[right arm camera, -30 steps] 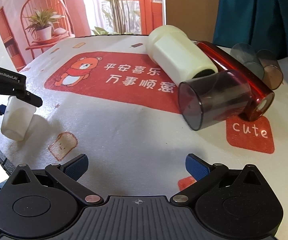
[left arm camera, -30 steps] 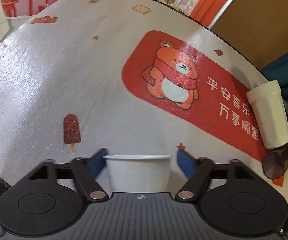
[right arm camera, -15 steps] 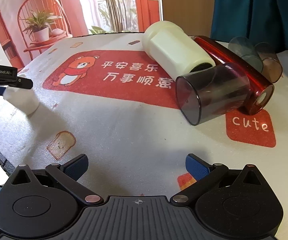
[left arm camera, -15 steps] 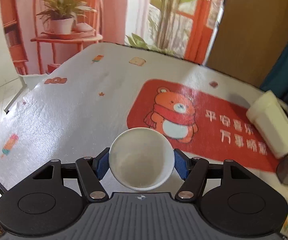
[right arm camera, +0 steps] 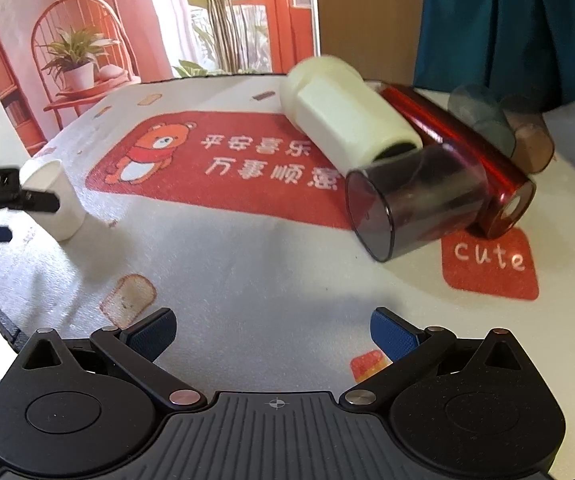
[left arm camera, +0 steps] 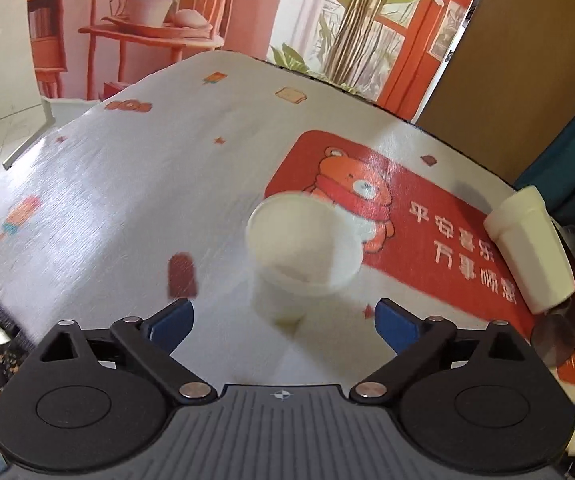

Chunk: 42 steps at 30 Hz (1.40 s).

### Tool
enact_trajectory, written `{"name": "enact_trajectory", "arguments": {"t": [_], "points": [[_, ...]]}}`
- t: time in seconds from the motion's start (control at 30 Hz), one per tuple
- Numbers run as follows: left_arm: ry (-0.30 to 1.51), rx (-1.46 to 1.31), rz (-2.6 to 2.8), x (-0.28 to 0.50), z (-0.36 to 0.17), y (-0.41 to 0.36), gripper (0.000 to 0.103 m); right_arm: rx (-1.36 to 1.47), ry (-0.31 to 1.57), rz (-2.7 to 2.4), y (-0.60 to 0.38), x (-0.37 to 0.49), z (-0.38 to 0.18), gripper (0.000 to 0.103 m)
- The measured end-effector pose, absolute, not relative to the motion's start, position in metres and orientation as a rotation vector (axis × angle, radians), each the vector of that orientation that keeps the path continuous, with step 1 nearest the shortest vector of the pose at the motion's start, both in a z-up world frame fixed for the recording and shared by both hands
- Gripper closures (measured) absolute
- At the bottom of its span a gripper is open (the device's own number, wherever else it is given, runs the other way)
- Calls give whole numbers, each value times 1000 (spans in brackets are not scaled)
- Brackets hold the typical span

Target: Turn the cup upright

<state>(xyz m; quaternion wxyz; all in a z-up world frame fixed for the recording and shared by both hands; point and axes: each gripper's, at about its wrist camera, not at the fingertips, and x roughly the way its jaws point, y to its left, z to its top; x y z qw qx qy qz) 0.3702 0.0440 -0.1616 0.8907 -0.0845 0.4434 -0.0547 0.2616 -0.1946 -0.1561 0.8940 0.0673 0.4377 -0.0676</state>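
White paper cup [left arm camera: 301,252]: stands mouth-up on the tablecloth [left arm camera: 127,200], left of the bear print [left arm camera: 353,196]; evidently set down.
Left gripper [left arm camera: 283,318]: fingers apart, just behind cup.
Right gripper [right arm camera: 273,328]: fingers apart, empty, well right of the bear print.

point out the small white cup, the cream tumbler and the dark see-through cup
small white cup [left arm camera: 301,254], left wrist view, inner wall below the rim
cream tumbler [right arm camera: 351,124], right wrist view, side wall
dark see-through cup [right arm camera: 427,196], right wrist view, side wall
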Motion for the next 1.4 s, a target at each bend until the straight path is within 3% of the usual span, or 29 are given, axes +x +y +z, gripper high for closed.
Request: {"name": "enact_trajectory", "arguments": {"t": [0.13,0.63,1.4], "points": [[923,-136,-76,345,-153,54,0,112,876,-156,-185,260,-137,0],[897,-11,12,266,-93,82,0,142,832,-148,-150,227,-77,0],[869,48,-16,215,-68,52,0,107,804,-203,-154,182,-50,0]]}}
